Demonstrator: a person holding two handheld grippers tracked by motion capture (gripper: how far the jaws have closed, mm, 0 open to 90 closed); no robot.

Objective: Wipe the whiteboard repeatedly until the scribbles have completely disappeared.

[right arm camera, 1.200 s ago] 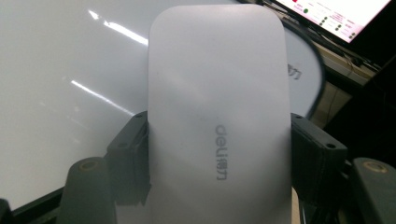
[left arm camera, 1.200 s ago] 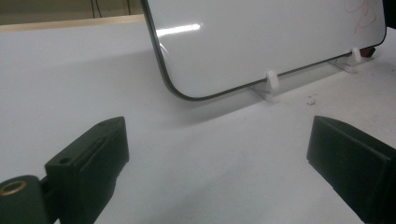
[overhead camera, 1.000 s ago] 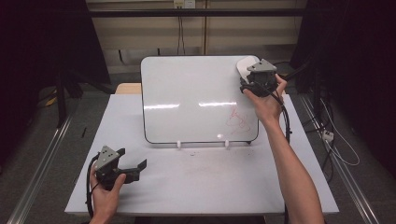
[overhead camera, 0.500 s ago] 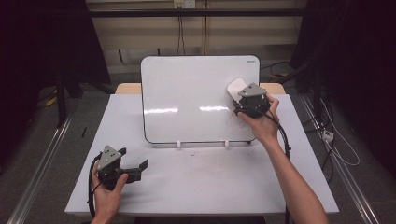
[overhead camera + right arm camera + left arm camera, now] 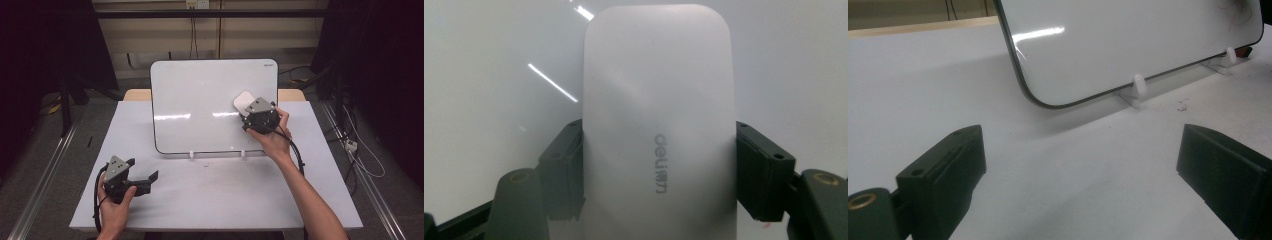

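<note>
The white eraser (image 5: 659,135), marked "deli", is clamped on both long sides by the right gripper (image 5: 250,111) fingers (image 5: 764,170) and lies against the right part of the whiteboard (image 5: 200,100) face. The whiteboard stands tilted on two white clips (image 5: 1138,84) toward the back of the counter (image 5: 210,195). The left gripper (image 5: 142,180) rests at the near left of the counter, well apart from the board, fingers (image 5: 943,170) spread wide with nothing between them.

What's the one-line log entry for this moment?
right gripper: shut on eraser, against whiteboard | left gripper: open, holding nothing, low over table | phase: erasing
</note>
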